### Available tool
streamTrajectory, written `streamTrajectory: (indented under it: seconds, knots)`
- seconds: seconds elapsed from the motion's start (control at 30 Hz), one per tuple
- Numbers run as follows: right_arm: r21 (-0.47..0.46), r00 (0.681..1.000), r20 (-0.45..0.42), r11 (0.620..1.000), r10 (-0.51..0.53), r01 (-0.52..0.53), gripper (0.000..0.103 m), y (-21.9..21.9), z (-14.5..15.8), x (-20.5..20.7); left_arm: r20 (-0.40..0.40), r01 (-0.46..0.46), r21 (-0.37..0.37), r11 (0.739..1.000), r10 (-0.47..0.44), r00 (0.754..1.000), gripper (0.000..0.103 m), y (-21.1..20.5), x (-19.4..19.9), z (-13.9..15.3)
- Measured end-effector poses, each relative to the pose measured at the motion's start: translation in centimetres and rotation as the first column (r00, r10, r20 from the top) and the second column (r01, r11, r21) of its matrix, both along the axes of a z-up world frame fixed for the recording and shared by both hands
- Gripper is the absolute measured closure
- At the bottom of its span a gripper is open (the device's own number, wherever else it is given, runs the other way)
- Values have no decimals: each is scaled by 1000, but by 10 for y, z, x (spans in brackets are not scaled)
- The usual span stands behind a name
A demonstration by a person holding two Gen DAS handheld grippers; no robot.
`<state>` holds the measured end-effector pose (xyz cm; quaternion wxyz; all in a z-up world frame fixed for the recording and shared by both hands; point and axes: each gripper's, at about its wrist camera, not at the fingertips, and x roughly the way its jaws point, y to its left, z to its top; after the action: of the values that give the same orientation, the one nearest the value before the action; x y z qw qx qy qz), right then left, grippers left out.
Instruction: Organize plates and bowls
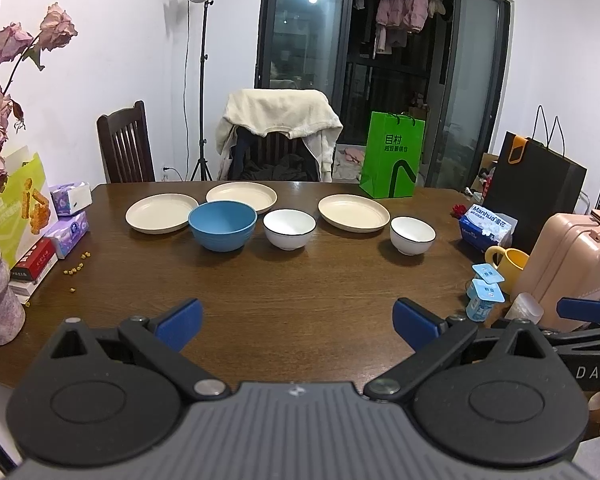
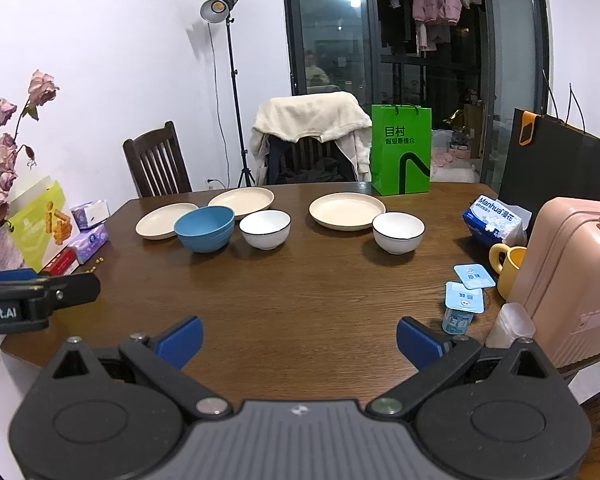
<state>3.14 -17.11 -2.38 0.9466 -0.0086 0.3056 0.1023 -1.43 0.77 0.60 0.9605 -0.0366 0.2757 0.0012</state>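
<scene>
Left gripper (image 1: 298, 322) wide, right gripper (image 2: 300, 340) wide, blue bowl (image 1: 222, 225) well ahead

Right gripper (image 2: 299, 342) jaws wide apart above table (image 2: 300, 300); blue bowl (image 2: 205, 228) touching left plate (image 2: 165, 220).

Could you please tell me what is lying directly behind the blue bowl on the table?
Behind the blue bowl lie two cream plates, one back-left and one back-right. The bowl's rim covers their near edges, so whether it touches them cannot be seen.
</scene>
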Motion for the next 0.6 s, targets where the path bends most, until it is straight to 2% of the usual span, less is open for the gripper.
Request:
streamTrajectory:
  seconds: [0.6]
  knots:
    - [11,999,0,999,50,-50,0,0,6,8,12,-35,-30,999,36,999,0,6,12,4]
